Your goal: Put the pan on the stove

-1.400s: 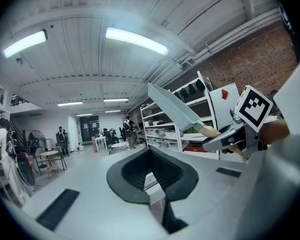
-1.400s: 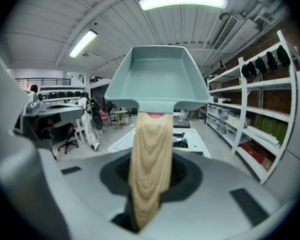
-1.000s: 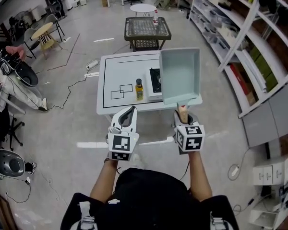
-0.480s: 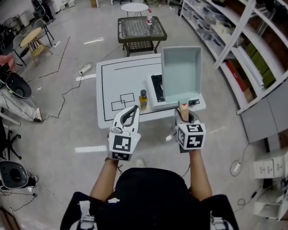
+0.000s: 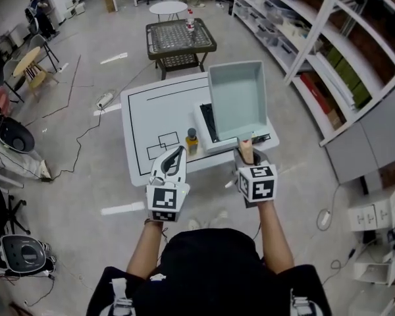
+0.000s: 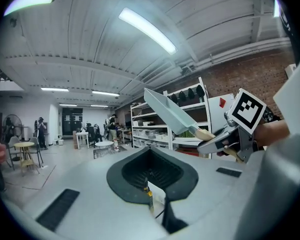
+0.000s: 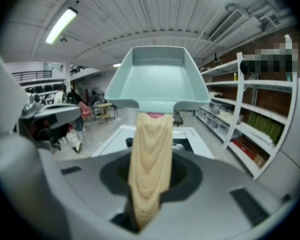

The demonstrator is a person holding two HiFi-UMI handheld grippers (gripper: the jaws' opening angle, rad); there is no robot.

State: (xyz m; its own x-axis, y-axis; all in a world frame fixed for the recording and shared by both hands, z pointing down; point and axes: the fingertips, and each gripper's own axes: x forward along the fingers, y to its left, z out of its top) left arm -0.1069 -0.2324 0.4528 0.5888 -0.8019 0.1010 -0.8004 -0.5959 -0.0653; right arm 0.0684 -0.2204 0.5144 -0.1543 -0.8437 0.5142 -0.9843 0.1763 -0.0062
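Observation:
A pale teal square pan with a wooden handle hangs tilted in the air, and my right gripper is shut on that handle. From the head view the pan covers most of the white stove with the black top, at the right of the white table. In the right gripper view the handle runs up from between the jaws to the pan. My left gripper hangs before the table's near edge, empty, its fingers together. The left gripper view shows the pan from the side.
A small bottle with a yellow label stands on the table just left of the stove. Beyond the table is a wire-mesh side table with a bottle on it. Long shelves line the right side. Chairs and cables lie at the left.
The table and stove have come nearer to me and sit lower in the head view. The pan stays in my right gripper, held out over the stove. The left gripper stays empty.

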